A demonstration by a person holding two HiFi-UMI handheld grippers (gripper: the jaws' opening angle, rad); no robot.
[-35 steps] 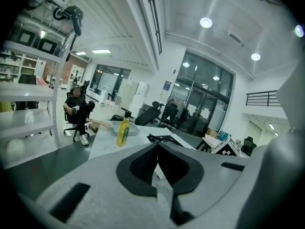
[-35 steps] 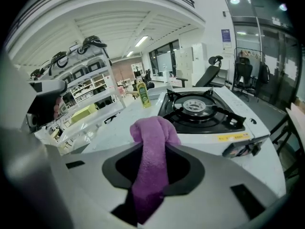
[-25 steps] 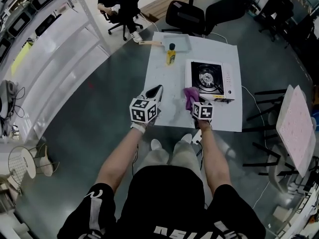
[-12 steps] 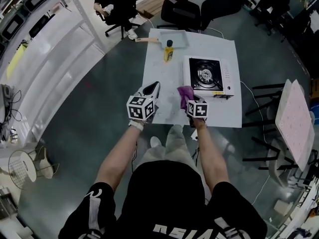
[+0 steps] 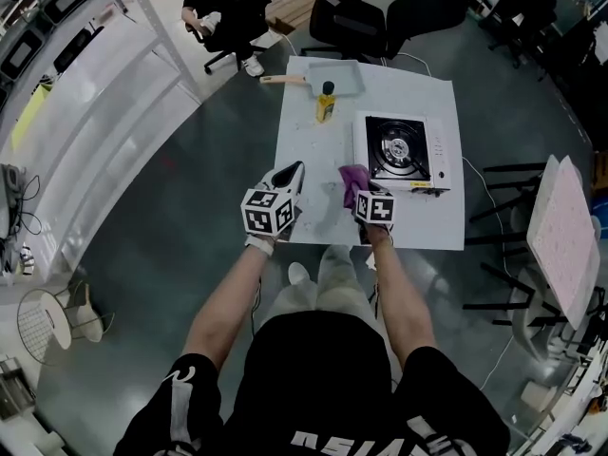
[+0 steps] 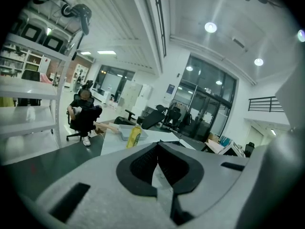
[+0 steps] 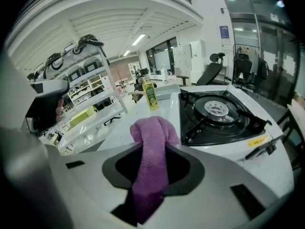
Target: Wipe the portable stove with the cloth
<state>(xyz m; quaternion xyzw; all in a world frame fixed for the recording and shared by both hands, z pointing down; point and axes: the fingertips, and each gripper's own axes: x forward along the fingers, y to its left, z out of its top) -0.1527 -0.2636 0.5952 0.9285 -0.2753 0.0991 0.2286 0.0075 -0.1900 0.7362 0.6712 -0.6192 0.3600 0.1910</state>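
at the far left of the head view a white shelving rack point(image 5: 114, 84) stood on the grey floor. beyond it a person point(image 5: 223, 8) sat in an office chair.

our left tongs point(image 5: 292, 172) hovered over the near left edge of the white bench point(image 5: 313, 150), pointing away from us. in the left gripper view their two dark pads met at the tips with nothing caught between them, so we read them as closed and empty.

further along, at the far end of the bench, a yellow bottle point(image 5: 326, 103) with a dark cap stood upright. it was just beside a shallow pale tray point(image 5: 334, 76).

near the middle of the bench we held the purple cloth point(image 5: 352, 179) in our right tongs point(image 5: 361, 194). in the right gripper view the pads were clamped on a bunched fold of it, and a rounded lump of cloth stuck out past the tips. the cloth sat just to the left of the portable stove point(image 5: 399, 150), by its near left corner. we could not tell whether it touched the bench or the stove.

the stove rested flat on the right half of the bench, with a white body, a black top and a round burner under a black pan support. a strip of controls ran along its right side.

to the right of the bench, well apart from it, stood a pale pink board point(image 5: 565, 226).
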